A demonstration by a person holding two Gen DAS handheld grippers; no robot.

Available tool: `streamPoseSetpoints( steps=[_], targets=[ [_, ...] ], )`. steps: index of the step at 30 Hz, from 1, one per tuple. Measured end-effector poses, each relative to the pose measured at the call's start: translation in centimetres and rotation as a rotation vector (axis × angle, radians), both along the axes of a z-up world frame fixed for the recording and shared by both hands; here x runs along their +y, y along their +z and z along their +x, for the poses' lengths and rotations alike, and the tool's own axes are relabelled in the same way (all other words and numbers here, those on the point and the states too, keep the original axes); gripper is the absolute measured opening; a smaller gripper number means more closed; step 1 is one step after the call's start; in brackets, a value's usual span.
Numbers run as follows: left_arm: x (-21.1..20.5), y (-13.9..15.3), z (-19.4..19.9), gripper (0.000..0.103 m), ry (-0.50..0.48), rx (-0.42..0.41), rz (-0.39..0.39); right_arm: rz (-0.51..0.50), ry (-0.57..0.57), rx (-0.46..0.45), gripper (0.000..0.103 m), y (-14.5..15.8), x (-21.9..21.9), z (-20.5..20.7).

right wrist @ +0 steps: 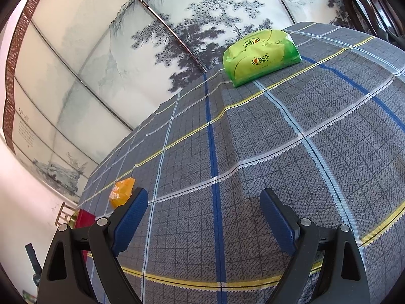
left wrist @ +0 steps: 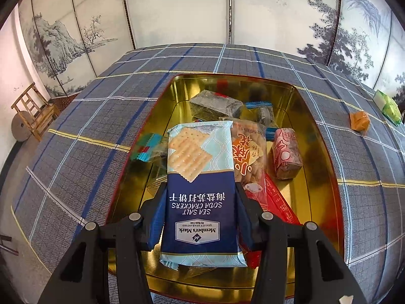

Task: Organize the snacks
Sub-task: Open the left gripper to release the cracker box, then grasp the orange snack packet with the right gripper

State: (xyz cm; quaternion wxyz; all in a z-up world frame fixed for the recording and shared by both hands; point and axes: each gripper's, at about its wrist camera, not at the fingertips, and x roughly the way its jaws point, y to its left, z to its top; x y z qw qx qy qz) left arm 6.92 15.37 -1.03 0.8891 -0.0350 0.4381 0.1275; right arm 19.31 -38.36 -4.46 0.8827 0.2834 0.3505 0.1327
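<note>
My left gripper is shut on a blue pack of sea salt soda crackers and holds it over the gold tin, which has a red outside. In the tin lie a pink wrapped snack, an orange-lettered cookie bag, grey seaweed packs, a small teal packet and a red pack. My right gripper is open and empty above the cloth. An orange snack lies left of it, and a green tissue-like pack lies far ahead.
The table carries a grey plaid cloth. The orange snack and the green pack lie on the cloth right of the tin. A painted folding screen stands behind. A wooden chair stands at far left.
</note>
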Motion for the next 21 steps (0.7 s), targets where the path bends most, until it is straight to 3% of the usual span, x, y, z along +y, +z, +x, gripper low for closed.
streamPoseSetpoints(
  steps=[3, 5, 7, 10, 12, 17, 21],
  targets=[
    [0.1, 0.0, 0.0, 0.047, 0.000, -0.009, -0.009, -0.033, -0.002, 0.007, 0.090, 0.1, 0.4, 0.1],
    [0.1, 0.1, -0.3, 0.059, -0.029, -0.024, -0.052, -0.087, -0.007, 0.024, 0.090, 0.3, 1.1, 0.2],
    [0.1, 0.5, -1.0, 0.070, -0.068, -0.075, -0.101, -0.134, -0.011, 0.046, 0.091, 0.8, 2.3, 0.3],
    [-0.2, 2.1, -2.7, 0.075, -0.105, -0.175, -0.083, -0.171, 0.012, 0.024, 0.091, 2.1, 5.2, 0.3],
    [-0.3, 3.1, -4.1, 0.084, -0.137, -0.235, -0.094, -0.221, 0.062, 0.008, 0.091, 3.1, 8.2, 0.7],
    [0.0, 4.3, -8.9, 0.089, -0.168, -0.334, -0.155, -0.399, 0.270, -0.024, 0.091, 4.2, 17.8, 2.7],
    [0.5, 3.5, -12.9, 0.089, -0.150, -0.342, -0.181, -0.475, 0.302, -0.012, 0.091, 3.3, 22.6, 4.4]
  ],
)
